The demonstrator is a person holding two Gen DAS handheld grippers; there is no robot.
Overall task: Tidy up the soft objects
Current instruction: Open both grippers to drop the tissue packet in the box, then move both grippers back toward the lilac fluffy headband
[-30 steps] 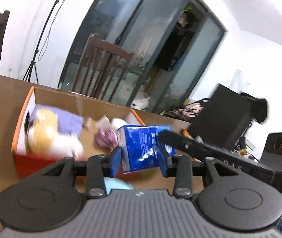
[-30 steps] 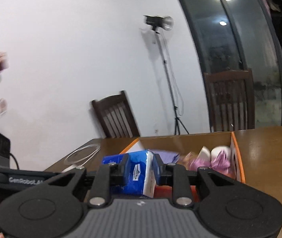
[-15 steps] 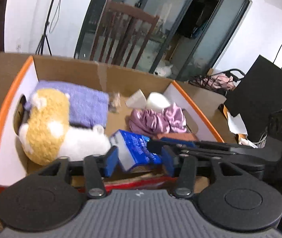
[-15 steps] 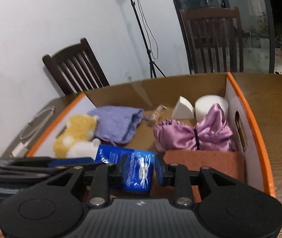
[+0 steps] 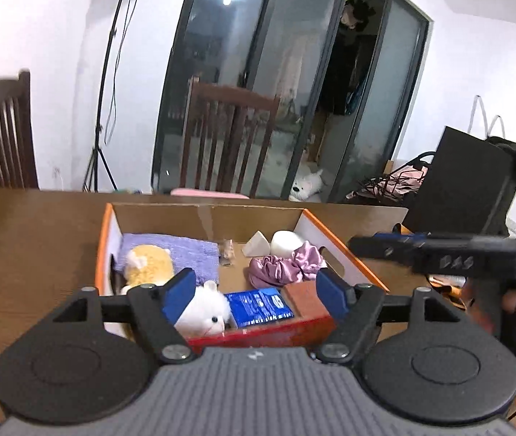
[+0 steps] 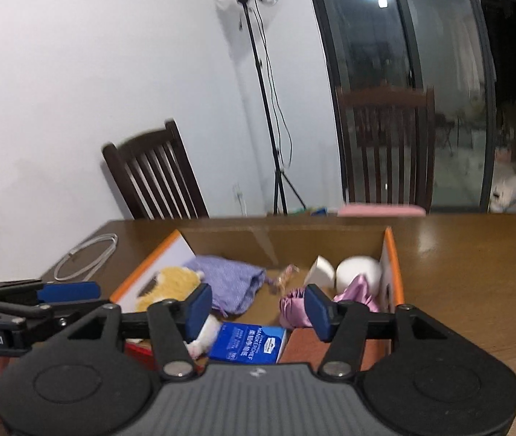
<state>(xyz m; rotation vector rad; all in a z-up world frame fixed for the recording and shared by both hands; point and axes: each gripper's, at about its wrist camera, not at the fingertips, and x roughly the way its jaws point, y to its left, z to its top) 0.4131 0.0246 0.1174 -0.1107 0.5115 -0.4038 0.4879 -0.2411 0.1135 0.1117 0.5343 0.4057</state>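
Blue tissue pack lies in the box; both tongs spread wide and empty.

From the left: the left gripper (image 5: 256, 292) and right gripper (image 6: 254, 307) are opening, nothing between their pads. The blue plastic tissue pack (image 5: 259, 307) rests in the orange-rimmed cardboard box (image 5: 341, 245), between the white plush toy (image 5: 203, 314) and the brown cloth (image 5: 303, 299). Best to withdraw level and clear, I judge, without snagging the purple satin scrunchie (image 5: 283, 267).

white walls (image 6: 112, 72), dark wooden chairs (image 5: 229, 138), glass sliding doors (image 5: 243, 54), light stand (image 6: 258, 91).
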